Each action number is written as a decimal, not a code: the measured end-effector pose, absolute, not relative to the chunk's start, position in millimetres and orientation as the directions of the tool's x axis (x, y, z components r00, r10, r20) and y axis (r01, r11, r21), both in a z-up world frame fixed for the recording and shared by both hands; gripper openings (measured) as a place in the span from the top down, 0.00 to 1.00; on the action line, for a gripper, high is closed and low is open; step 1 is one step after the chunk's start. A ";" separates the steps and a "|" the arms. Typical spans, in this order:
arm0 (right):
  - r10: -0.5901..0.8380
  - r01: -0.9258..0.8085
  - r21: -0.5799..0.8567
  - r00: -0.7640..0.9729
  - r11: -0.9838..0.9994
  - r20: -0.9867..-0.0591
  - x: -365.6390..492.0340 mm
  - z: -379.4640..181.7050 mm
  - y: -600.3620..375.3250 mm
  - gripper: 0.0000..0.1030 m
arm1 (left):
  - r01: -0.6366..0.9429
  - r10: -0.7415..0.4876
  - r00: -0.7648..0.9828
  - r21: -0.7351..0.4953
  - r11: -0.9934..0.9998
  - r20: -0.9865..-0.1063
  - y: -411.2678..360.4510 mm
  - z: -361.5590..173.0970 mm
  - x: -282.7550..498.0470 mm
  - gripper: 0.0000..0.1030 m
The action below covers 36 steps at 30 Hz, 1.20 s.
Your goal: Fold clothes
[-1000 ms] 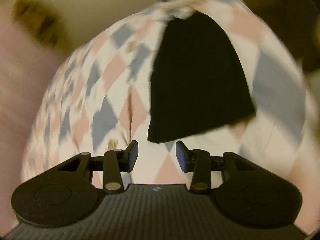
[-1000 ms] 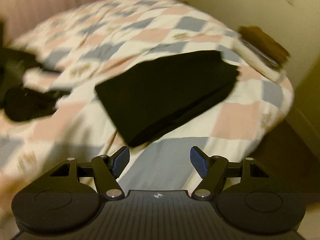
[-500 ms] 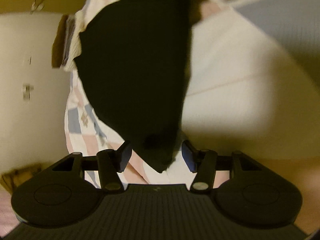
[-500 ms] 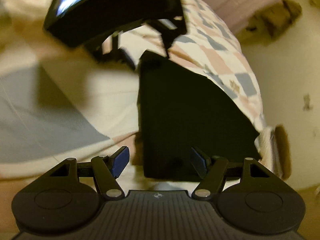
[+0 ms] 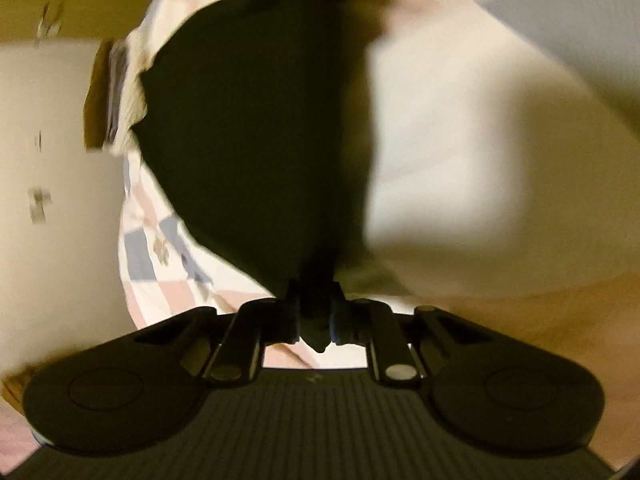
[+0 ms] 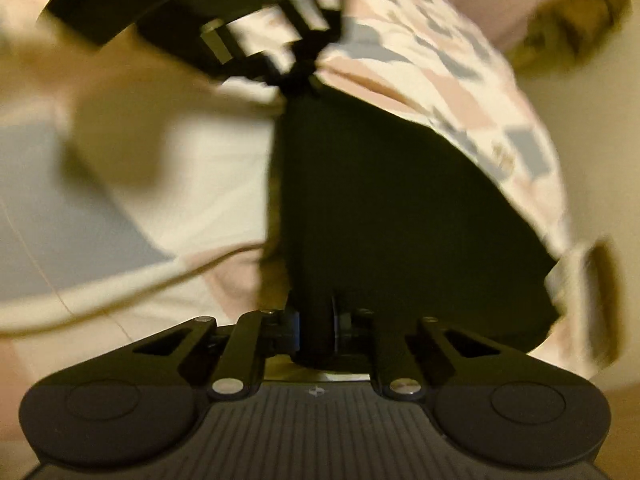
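While its two fingers press together on a bunched corner of the black garment [image 5: 256,128], the left gripper [image 5: 316,320] is clenched on the cloth, a small dark point of fabric poking out below the pinch. From that corner the garment spreads away over the bed cover [image 5: 148,248], a quilt of pink, grey-blue and white diamonds, and its far end reaches the top of the left wrist view, where dark shapes are too blurred to make out. To the left of the garment, at the edge of the bed cover, a pale knitted piece [image 5: 134,92] lies against a brown thing [image 5: 96,96] that cannot be identified, with a cream wall [image 5: 48,152] beyond. To the right of the garment the bed cover shows a broad white patch under a soft shadow. The right gripper [image 6: 316,330] is likewise clamped on a gathered fold of the same garment [image 6: 384,216], its blue-padded fingers closed tight against the cloth. From there the garment runs up the right wrist view in a taut line along its left edge to the left gripper [image 6: 298,76], seen from the opposite side and smeared by motion, which pinches the far corner. The rest of the garment lies on the bed cover [image 6: 432,80] to the right of that line.
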State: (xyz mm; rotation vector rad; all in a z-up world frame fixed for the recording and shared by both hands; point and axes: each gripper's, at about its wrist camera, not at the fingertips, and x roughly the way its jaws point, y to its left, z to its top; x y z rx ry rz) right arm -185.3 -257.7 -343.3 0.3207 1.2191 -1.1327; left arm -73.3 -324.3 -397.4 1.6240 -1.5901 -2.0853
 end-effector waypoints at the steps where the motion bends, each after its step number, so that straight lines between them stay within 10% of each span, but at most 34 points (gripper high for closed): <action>1: -0.497 0.857 -0.273 -0.024 0.436 -0.868 -200.4 -330.4 -262.1 0.88 | -0.474 -0.578 -0.435 0.721 -0.505 -0.690 -328.6 -382.2 -80.5 0.89; 10: -0.410 0.920 0.295 0.381 0.259 -0.829 -360.8 -252.2 -322.6 0.89 | -0.227 -0.586 -0.404 0.698 -0.679 -0.702 -377.9 -272.3 -186.0 0.89; 23: -0.349 0.872 0.487 0.439 -0.059 -0.828 -602.1 -297.6 -457.9 0.89 | 0.438 -0.596 -0.286 0.450 -0.778 -0.751 -528.4 -271.0 -436.3 0.76; 28: -0.293 0.836 0.540 0.495 -0.097 -0.818 -623.3 -320.9 -472.2 0.89 | 0.817 -0.555 -0.253 0.132 -0.562 -0.793 -551.7 -246.1 -400.1 0.74; 36: -0.331 0.835 0.550 0.511 -0.029 -0.793 -645.1 -295.2 -485.5 0.90 | 0.916 -0.486 -0.146 0.068 -0.396 -0.862 -497.0 -253.2 -348.4 0.74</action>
